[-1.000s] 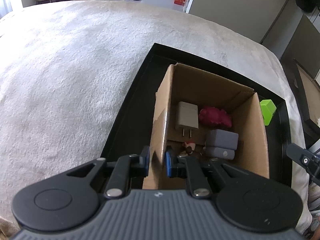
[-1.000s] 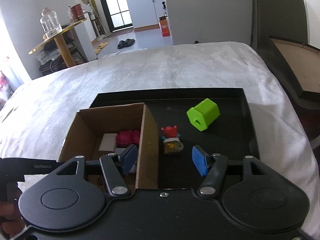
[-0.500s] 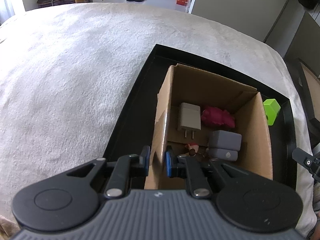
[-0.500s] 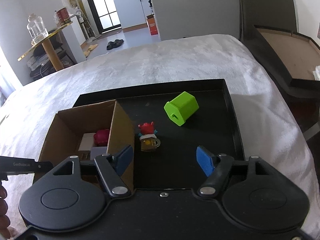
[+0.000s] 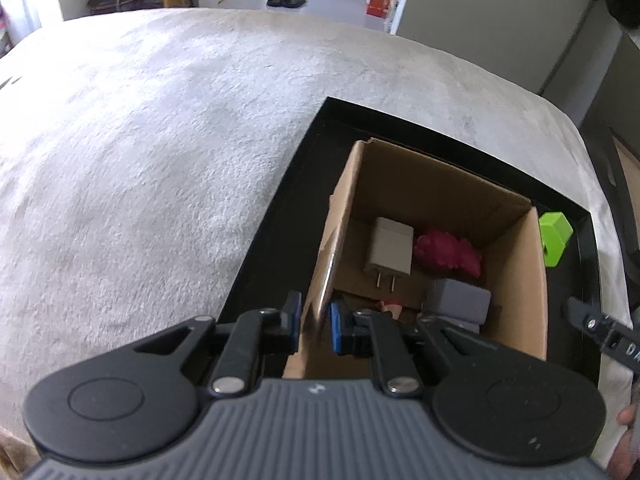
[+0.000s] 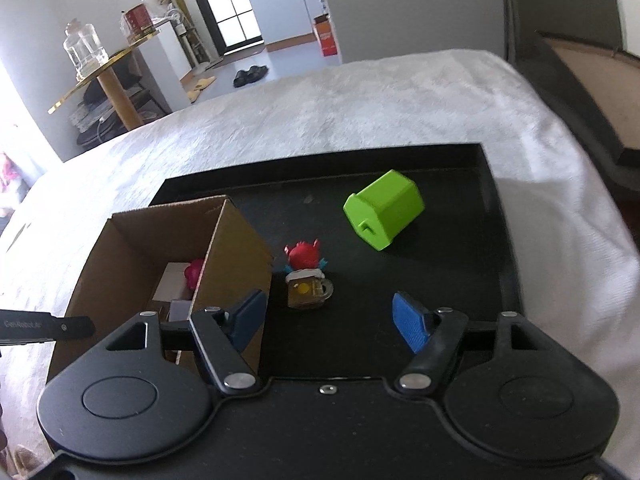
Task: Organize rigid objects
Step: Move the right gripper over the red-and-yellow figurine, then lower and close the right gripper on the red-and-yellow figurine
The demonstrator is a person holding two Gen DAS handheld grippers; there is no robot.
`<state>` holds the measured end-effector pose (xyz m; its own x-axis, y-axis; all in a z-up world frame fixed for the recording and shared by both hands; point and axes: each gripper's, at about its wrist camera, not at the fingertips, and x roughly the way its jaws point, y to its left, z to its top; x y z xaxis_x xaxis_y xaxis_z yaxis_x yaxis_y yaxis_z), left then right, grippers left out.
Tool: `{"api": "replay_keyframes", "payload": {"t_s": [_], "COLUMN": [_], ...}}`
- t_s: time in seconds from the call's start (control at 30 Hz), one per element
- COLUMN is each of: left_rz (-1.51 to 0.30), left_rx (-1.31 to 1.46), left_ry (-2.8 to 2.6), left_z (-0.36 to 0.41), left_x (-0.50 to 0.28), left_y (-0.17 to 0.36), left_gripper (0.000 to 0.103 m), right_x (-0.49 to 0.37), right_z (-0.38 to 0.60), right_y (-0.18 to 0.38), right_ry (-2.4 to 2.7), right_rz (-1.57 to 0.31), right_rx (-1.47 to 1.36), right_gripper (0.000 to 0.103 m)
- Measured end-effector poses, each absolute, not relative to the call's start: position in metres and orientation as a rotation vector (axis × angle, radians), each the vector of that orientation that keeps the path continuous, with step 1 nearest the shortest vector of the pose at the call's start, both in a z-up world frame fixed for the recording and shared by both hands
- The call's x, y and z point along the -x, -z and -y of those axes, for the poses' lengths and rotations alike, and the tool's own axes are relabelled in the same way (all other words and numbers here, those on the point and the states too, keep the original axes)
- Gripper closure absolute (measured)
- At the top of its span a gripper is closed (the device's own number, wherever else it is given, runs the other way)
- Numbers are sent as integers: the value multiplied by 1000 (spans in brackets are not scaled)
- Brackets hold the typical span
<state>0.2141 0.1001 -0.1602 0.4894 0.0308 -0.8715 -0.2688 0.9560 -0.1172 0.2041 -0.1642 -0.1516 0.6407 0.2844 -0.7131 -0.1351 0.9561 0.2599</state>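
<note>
Box standing at left in tray, on a blanket. Figurine just right of box; block behind, farther right. Charger inside box.

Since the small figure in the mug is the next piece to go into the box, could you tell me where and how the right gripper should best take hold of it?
Probably grip the brown mug body, not the red figure on top. It stands upright on the black tray, beside the cardboard box, handle to the right. The open right gripper could come from the near side, above, one finger in the gap by the box wall.
</note>
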Motion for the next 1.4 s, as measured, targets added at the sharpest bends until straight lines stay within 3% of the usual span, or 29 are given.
{"api": "replay_keyframes", "payload": {"t_s": [0.8,0.87,1.0,1.4], "left_rz": [-1045,-1045,-1040,-1012], "left_rx": [287,289,287,248], "left_ry": [-166,-166,-164,-176], "left_z": [-123,-123,-123,-114], "left_x": [-211,-211,-211,-210], "left_y": [161,161,161,159], "left_gripper": [91,91,91,92], "right_x": [-244,-246,-248,-215], "right_z": [129,126,123,146], "right_y": [198,199,201,200], "right_ry": [-290,-289,-289,-246], "right_rz": [-914,-919,-921,-951], "right_rx": [-143,-137,-124,-144], "right_gripper": [48,51,65,66]}}
